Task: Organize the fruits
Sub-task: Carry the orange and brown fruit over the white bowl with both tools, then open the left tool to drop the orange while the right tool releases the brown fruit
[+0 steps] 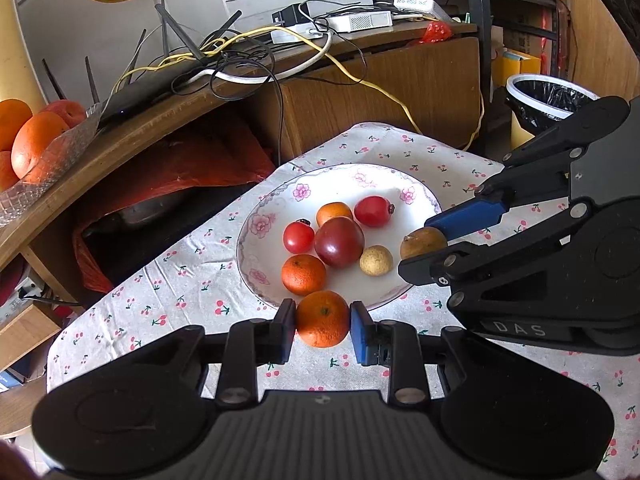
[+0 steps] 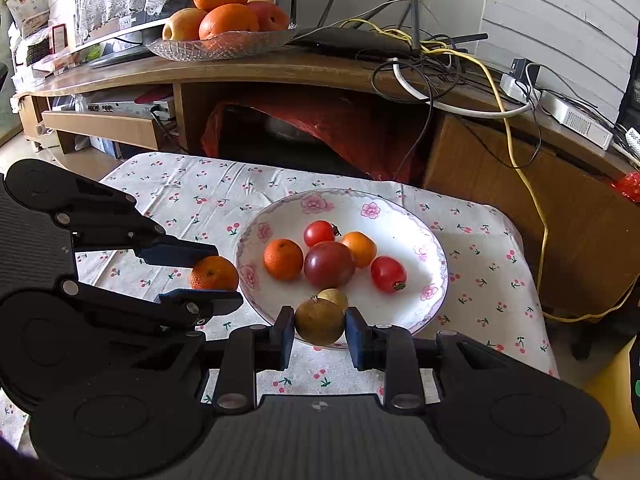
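A white flowered plate [image 1: 276, 196] [image 2: 400, 216] sits on the cherry-print cloth and holds several fruits: a dark red plum [image 1: 339, 242] [image 2: 329, 265], two red tomatoes, two small oranges and a pale longan [image 1: 375, 261]. My left gripper [image 1: 323, 320] is shut on a mandarin [image 1: 322, 319] [image 2: 214, 273] at the plate's near rim. My right gripper [image 2: 320, 326] is shut on a brown longan [image 2: 319, 321] [image 1: 423, 243], held over the plate's edge. In the left wrist view the right gripper [image 1: 426, 246] comes in from the right.
A curved wooden shelf [image 2: 248, 68] behind the table carries a glass dish of oranges and apples [image 2: 224, 20] [image 1: 32, 140], a router and tangled cables [image 1: 240, 52]. A bin with a black liner [image 1: 548, 100] stands at the far right. Red cloth fills the space under the shelf.
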